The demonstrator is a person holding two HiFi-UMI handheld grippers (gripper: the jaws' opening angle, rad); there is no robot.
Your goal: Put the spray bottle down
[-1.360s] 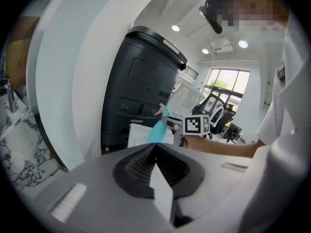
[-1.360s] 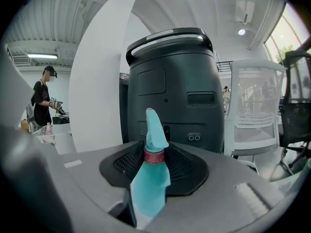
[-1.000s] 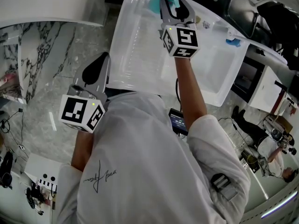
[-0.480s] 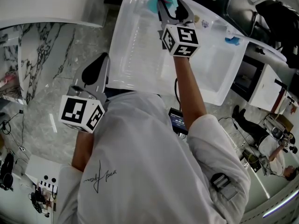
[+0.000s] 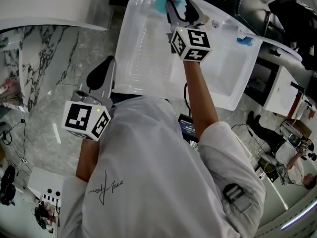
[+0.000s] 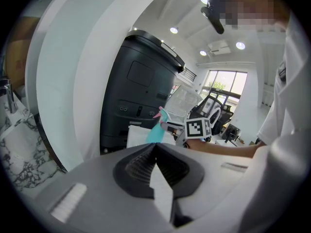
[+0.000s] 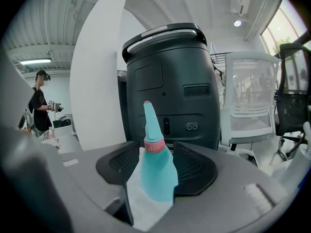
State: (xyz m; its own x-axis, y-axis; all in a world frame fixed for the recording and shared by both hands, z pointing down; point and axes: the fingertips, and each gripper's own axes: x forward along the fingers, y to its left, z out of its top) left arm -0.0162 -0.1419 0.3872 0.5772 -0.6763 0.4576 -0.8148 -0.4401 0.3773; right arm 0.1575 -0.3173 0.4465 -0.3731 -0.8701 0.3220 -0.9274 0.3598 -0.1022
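Right hand-held gripper (image 5: 179, 8) jaws just opened, spray bottle (image 7: 156, 174) btwn.

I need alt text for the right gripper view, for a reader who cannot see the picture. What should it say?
A teal plastic bottle with a pink collar and pointed nozzle stands upright between the jaws of the right gripper, which have just been opening. Behind it is a tall dark machine, with a white mesh chair to its right.
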